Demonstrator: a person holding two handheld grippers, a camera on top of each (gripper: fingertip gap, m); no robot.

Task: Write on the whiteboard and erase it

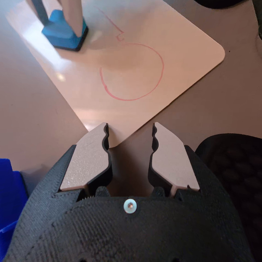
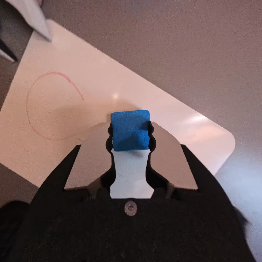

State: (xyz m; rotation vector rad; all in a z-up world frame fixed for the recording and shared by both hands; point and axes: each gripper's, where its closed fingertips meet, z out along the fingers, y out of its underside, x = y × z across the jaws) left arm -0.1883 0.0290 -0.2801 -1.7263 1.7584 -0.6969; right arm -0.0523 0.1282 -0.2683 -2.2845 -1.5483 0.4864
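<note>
Left gripper (image 1: 130, 136) is spread wide, pinching nothing, at the near corner of the whiteboard (image 1: 184, 63) on the brown worktop (image 1: 28, 99). Red marker lines (image 1: 160, 79) curl on the board; no words can be read. Right gripper (image 2: 129, 134) pinches the blue eraser (image 2: 129, 130) down on the board.

No readable text; the whiteboard (image 1: 184, 59) bears only red pen strokes (image 1: 160, 68).

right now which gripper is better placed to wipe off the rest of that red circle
Right. The right gripper is shut on the blue eraser, which sits on the whiteboard beside the red circle. The left gripper is open and empty at the board's near corner.
</note>
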